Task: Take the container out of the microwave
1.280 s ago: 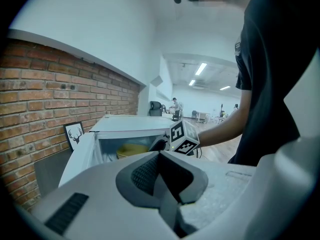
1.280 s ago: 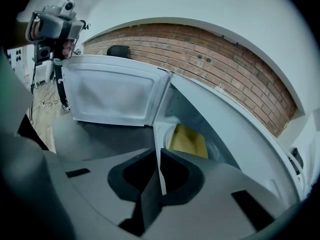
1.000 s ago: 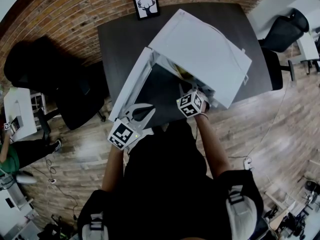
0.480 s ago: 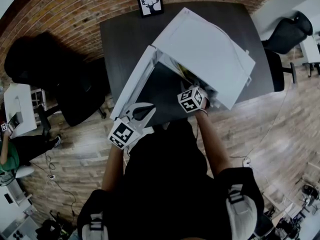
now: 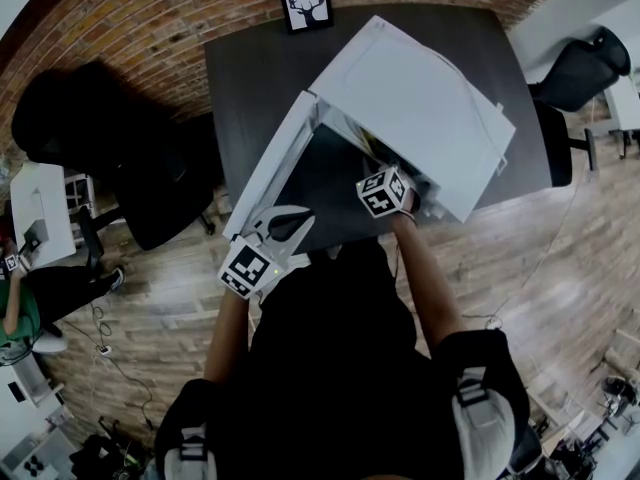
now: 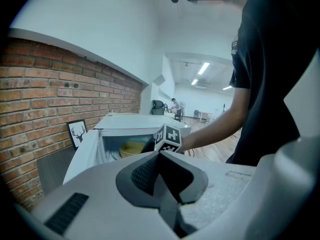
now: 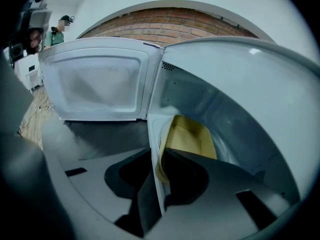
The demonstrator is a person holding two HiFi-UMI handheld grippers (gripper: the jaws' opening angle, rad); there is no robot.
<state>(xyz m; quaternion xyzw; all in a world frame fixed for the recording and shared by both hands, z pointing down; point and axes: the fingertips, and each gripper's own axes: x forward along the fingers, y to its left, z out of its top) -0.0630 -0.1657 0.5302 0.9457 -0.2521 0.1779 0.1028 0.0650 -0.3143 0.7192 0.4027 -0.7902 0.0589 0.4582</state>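
A white microwave (image 5: 410, 98) stands on the dark table (image 5: 255, 68) with its door (image 5: 268, 168) swung open to the left. Inside lies a yellow container (image 7: 192, 136), also visible in the left gripper view (image 6: 131, 148). My right gripper (image 7: 161, 176) reaches into the cavity, its jaws shut on the container's near rim. In the head view only its marker cube (image 5: 385, 191) shows at the opening. My left gripper (image 5: 298, 216) hovers in front of the open door, shut and empty (image 6: 161, 156).
A framed deer picture (image 5: 305, 3) leans on the brick wall behind the table. Black chairs stand to the left (image 5: 150, 183) and right (image 5: 575, 63). A white desk (image 5: 35, 218) and another person (image 5: 15, 313) are at the far left.
My right gripper has edged slightly deeper into the microwave opening. The left gripper has stayed in front of the door.
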